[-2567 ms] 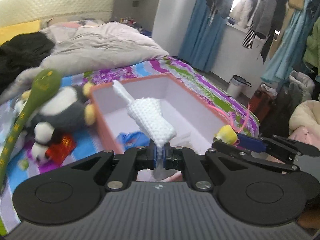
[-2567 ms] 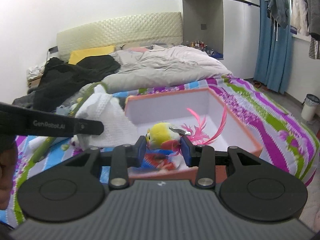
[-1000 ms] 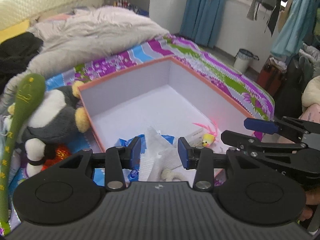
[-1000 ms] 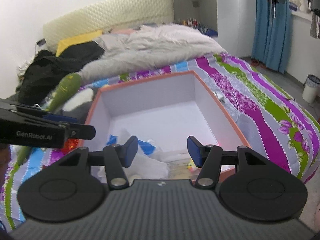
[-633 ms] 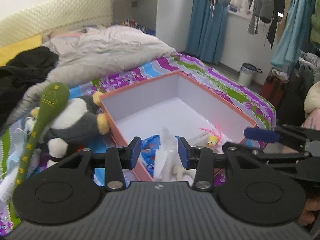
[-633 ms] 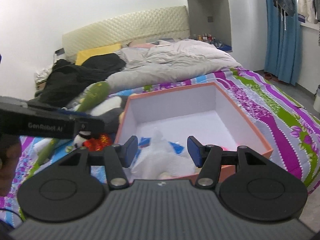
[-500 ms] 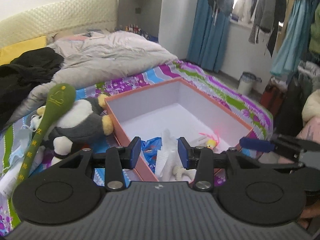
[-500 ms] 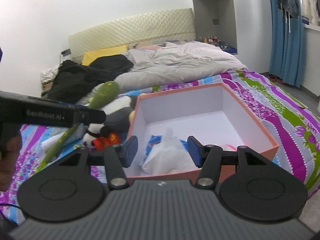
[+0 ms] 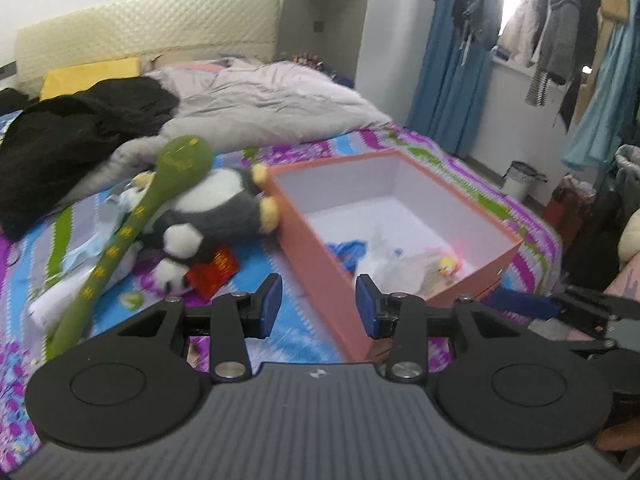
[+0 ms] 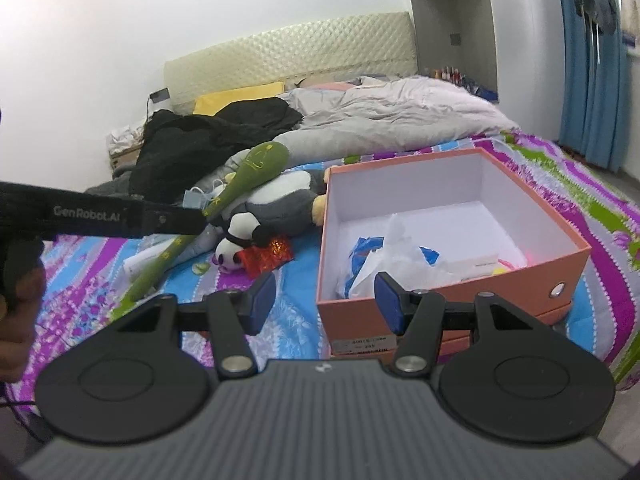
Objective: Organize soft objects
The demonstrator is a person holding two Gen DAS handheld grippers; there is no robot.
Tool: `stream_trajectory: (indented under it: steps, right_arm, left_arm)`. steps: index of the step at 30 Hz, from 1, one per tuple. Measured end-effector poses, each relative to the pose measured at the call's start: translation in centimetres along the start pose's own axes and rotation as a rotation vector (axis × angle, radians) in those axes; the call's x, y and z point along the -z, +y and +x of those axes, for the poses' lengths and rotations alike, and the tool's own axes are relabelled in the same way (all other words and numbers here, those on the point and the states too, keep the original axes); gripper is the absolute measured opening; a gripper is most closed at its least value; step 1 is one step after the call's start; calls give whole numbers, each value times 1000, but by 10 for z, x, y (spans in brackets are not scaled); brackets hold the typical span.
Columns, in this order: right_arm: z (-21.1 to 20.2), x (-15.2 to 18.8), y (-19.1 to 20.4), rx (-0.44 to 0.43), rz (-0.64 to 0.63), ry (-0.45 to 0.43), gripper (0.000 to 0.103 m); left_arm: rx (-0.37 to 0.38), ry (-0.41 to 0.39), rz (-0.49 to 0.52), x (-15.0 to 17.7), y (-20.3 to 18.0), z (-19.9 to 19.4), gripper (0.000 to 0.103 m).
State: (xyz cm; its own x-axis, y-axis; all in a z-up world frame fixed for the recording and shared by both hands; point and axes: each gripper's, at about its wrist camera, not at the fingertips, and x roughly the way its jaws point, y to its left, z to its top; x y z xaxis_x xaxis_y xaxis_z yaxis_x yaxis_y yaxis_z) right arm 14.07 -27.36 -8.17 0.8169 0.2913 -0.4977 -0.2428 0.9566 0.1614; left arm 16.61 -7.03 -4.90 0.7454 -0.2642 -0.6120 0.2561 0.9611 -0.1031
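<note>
Here both tools gape with nothing between their pads: the left tool [image 9: 318, 300] and the right tool [image 10: 326, 300]. Ahead of the right tool sits the orange box [image 10: 440, 300], white inside, holding a crumpled white bag [image 10: 394, 258]. Left of it lie a grey-and-white plush [image 10: 276, 204], a small panda [image 10: 238, 236] and a long green plush [image 10: 236, 188].

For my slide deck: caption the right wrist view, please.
Open right gripper hovers before an orange box holding soft items; plush panda lies beside it on the bed.

Plush panda [image 10: 276, 212] left of box [image 10: 440, 300]
</note>
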Motion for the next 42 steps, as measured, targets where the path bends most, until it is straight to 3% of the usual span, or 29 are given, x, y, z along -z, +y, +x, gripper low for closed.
stream_trajectory:
  steps: [11, 19, 28, 42]
  right_arm:
    - [-1, 33, 30, -44, -34, 87, 57]
    - [25, 42, 51, -72, -75, 116, 57]
    - [94, 44, 70, -104, -116, 147, 57]
    - [219, 21, 75, -148, -80, 131, 52]
  left_arm:
    - [-63, 66, -136, 61, 48, -25, 46]
    - [-118, 124, -215, 89, 82, 4, 46]
    - [-171, 176, -239, 88, 122, 70, 48]
    - [-154, 212, -277, 97, 161, 140, 53]
